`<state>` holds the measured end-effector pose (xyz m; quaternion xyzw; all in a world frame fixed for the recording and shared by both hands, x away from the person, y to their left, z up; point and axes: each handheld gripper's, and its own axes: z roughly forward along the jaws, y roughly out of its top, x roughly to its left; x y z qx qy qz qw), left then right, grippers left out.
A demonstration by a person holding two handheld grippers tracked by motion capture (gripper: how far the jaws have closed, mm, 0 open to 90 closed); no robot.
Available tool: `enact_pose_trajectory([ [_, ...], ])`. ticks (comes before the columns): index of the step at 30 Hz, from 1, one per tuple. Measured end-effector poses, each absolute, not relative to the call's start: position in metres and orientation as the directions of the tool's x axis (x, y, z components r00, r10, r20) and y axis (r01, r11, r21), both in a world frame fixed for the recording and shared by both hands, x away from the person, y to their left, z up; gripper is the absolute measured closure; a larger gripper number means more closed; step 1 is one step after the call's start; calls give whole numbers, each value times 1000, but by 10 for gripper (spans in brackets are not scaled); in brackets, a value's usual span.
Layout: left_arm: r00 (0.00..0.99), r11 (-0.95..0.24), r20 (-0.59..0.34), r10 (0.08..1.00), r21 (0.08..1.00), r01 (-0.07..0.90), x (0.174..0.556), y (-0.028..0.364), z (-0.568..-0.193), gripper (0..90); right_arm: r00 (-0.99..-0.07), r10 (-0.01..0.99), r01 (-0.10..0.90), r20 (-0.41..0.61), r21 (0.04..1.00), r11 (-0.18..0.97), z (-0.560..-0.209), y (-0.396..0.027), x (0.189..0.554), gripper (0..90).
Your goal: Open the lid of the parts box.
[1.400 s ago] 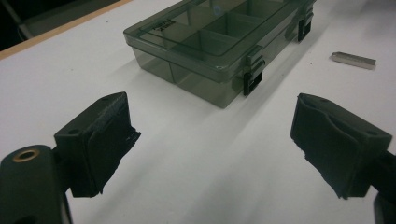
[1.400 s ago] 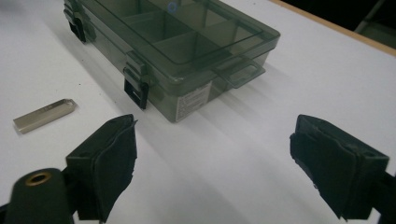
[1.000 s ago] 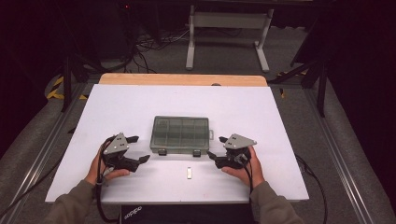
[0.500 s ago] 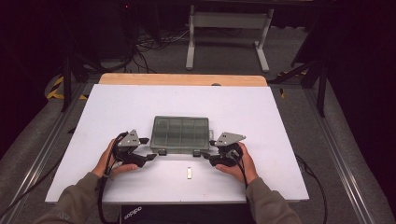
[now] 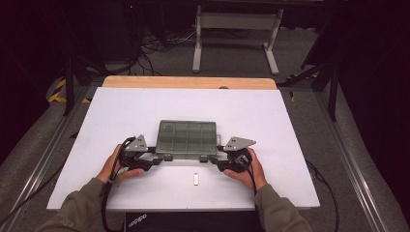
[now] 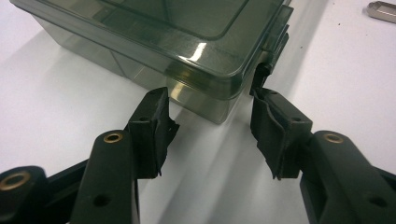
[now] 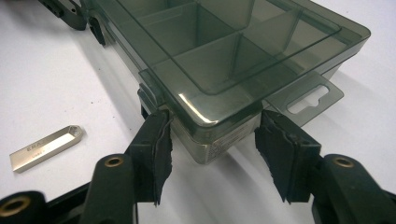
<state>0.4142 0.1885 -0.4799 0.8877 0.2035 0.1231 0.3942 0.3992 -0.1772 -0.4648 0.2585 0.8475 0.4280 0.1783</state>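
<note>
Small metal tag (image 5: 196,179) lies on table (image 5: 290,145) nearest person, between two hands. Left gripper (image 5: 153,158) and right gripper (image 5: 216,162) bracket near corners of smoky compartment box (image 5: 187,138) at table middle. Left jaws just been closing, corner between pads (image 6: 154,126), gap visible, not yet clamped. Right jaws half-spread, one pad (image 7: 156,140) seemingly brushing corner. Risk: glossy rounded corners slip out, box skids or twists.
</note>
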Motion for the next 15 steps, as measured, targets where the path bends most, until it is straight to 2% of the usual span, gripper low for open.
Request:
enact_pose_trajectory([
  [15,885,-607,60,461,749,266,414,188,-480,495,-806,585,265,-94,826,498,-463,-178,397,505],
])
